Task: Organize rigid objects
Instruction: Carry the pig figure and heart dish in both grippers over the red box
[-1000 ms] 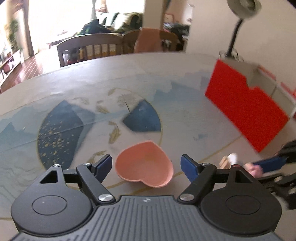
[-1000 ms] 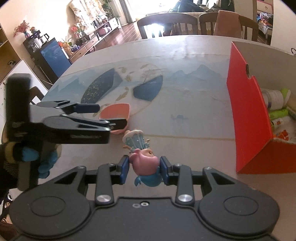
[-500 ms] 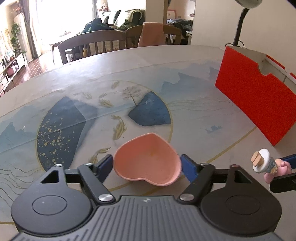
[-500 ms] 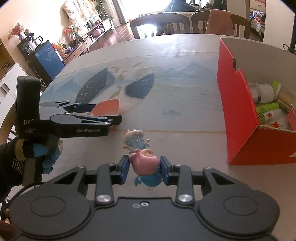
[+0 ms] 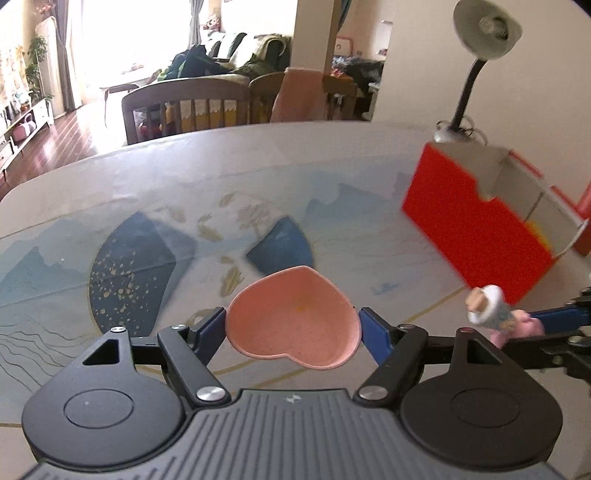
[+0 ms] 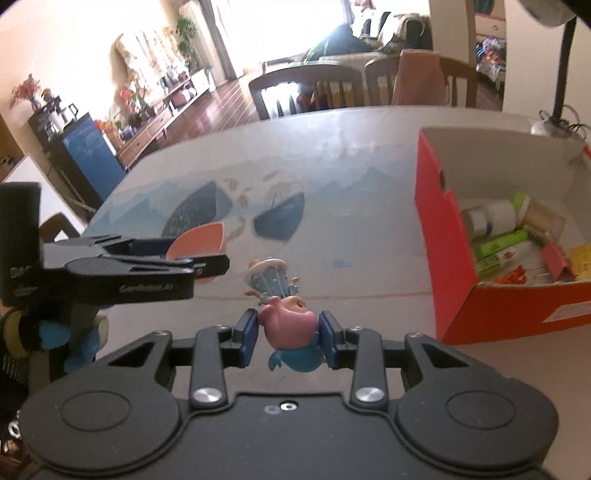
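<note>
Left wrist view: left claw [image 5: 292, 328] clasps a smooth pink heart-shaped dish [image 5: 293, 326].

The heart-shaped dish [image 5: 293, 317] sits between the fingers [image 5: 210, 332] of the left gripper [image 5: 293, 330], above the desk [image 5: 147, 177]. To its right, the pig figurine [image 6: 288, 325] sits between the right gripper's [image 6: 288, 338] fingers. The open box [image 6: 436, 236] stands on the desk further right, with bottles and what seem packets inside. A desk lamp [image 5: 480, 33] stands behind the box, chairs [image 5: 184, 107] beyond the desk's far edge.
</note>
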The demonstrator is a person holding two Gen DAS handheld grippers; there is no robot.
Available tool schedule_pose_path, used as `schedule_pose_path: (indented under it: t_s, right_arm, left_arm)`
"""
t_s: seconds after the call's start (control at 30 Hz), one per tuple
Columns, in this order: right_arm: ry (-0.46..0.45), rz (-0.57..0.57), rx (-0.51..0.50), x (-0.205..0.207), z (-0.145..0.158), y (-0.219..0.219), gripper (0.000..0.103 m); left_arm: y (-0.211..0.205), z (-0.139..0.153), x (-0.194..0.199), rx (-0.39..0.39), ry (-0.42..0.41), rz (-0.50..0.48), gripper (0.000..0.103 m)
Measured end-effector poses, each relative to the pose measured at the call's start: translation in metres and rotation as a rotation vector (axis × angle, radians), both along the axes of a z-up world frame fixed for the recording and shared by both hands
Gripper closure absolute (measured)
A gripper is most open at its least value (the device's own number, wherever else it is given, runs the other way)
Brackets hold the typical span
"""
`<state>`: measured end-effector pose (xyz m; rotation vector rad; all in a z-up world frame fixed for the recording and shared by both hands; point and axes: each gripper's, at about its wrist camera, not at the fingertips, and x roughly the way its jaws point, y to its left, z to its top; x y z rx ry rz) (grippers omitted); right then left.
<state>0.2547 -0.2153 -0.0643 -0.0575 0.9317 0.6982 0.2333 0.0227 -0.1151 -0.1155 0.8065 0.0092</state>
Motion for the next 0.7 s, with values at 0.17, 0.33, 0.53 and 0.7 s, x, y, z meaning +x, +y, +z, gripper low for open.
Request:
schedule_pose_path:
  t_s: [0.17, 0.33, 0.53, 0.7]
  right_arm:
    - [-0.049, -0.042, 0.013, -0.009, 0.027, -0.006, 0.069]
    - [-0.086, -0.084, 0.024, -0.010, 0.050, -0.016, 0.069]
    - [-0.104, -0.130, 0.017, 0.003, 0.062, -0.031, 0.069]
    - [-0.105, -0.147, 0.016, 0.014, 0.060, -0.051, 0.070]
  left_arm:
    - [-0.010, 0.034, -0.011, -0.038, -0.029, -0.026, 0.026]
    - [-0.021, 0.066, -0.019, -0.059, -0.059, -0.064, 0.026]
    - [-0.037, 0.090, -0.016, -0.060, -0.066, -0.083, 0.025]
    - [-0.058, 0.096, -0.007, -0.057, -0.069, -0.100, 0.025]
